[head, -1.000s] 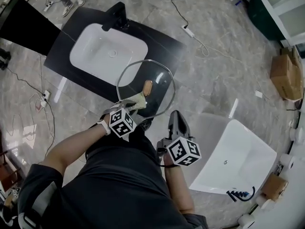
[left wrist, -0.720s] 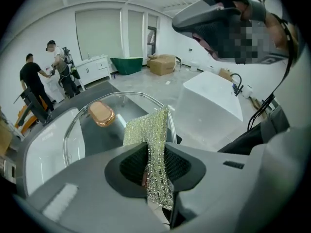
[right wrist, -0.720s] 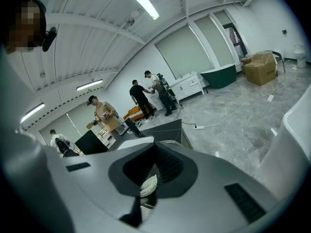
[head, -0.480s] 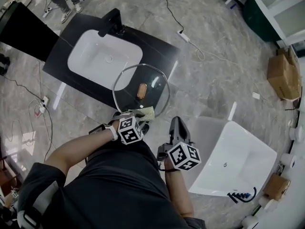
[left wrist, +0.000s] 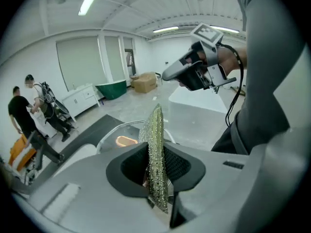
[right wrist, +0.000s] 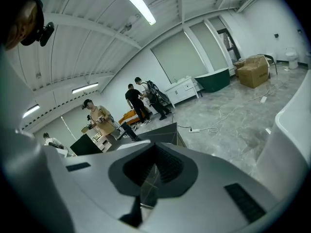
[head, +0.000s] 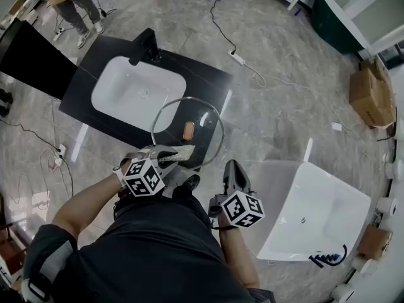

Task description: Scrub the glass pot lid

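The round glass pot lid [head: 202, 145] with a tan wooden knob [head: 188, 130] is held up in front of me, over the edge of a black counter. My left gripper [head: 170, 156] is shut on a glittery yellow-green scrub pad [head: 178, 153], which lies against the lid's near rim. In the left gripper view the scrub pad [left wrist: 156, 149] stands upright between the jaws, with the lid [left wrist: 112, 132] and its knob [left wrist: 125, 140] behind it. My right gripper [head: 231, 166] is shut on the lid's right edge; a clear glass edge [right wrist: 148, 178] shows between its jaws.
Beyond the lid, a black counter [head: 208, 71] holds a white sink [head: 139, 87] and a black faucet [head: 144, 46]. A white tub [head: 315, 213] stands at right. Cables and a power strip [head: 237, 57] lie on the marble floor. Cardboard boxes [head: 369, 93] are far right. People stand far left.
My left gripper has pulled the scrub pad down and to the left along the lid's near rim. The lid and right gripper have barely shifted.
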Motion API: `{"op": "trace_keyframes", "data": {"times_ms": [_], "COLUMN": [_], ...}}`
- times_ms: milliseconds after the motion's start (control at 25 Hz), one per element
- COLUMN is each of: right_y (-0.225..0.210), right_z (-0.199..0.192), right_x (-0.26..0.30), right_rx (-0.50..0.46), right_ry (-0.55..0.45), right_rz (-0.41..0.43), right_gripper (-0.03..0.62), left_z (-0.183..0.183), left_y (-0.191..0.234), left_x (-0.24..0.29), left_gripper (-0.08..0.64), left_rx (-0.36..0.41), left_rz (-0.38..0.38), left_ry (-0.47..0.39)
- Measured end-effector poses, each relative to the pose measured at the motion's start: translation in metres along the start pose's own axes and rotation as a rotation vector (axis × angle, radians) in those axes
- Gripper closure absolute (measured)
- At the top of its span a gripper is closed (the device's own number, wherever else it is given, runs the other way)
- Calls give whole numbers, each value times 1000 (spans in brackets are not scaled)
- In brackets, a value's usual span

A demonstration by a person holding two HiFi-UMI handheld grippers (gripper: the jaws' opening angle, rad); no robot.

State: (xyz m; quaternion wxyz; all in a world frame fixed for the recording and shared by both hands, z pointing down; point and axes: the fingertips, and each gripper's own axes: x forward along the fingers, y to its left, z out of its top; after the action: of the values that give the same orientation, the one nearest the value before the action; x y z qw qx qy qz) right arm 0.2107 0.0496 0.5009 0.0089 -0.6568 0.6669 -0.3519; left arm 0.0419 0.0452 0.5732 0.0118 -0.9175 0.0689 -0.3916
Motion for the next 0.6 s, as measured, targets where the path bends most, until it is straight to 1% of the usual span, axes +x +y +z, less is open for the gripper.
{"op": "trace_keyframes", "data": {"times_ms": [160, 280, 360, 480, 600], "right_y": [23, 44, 52, 46, 29], "right_z": [3, 4, 5, 6, 3], "right_x": [11, 17, 16, 8, -4], "right_rx": [-21, -23, -30, -34, -5], "right_ry": [-12, -14, -22, -47, -67], "right_rz": [9, 23, 17, -36, -110], "right_gripper": [586, 586, 586, 586, 586], "left_z": [-21, -31, -30, -25, -25], "left_y": [63, 106, 127, 151, 168], "left_x": [-39, -40, -28, 5, 47], "left_gripper": [488, 488, 488, 488, 488], "left_rx": [-2, 49, 90, 139, 246], "left_rz": [124, 164, 149, 93, 39], "left_ry": [-33, -19, -11, 5, 44]}}
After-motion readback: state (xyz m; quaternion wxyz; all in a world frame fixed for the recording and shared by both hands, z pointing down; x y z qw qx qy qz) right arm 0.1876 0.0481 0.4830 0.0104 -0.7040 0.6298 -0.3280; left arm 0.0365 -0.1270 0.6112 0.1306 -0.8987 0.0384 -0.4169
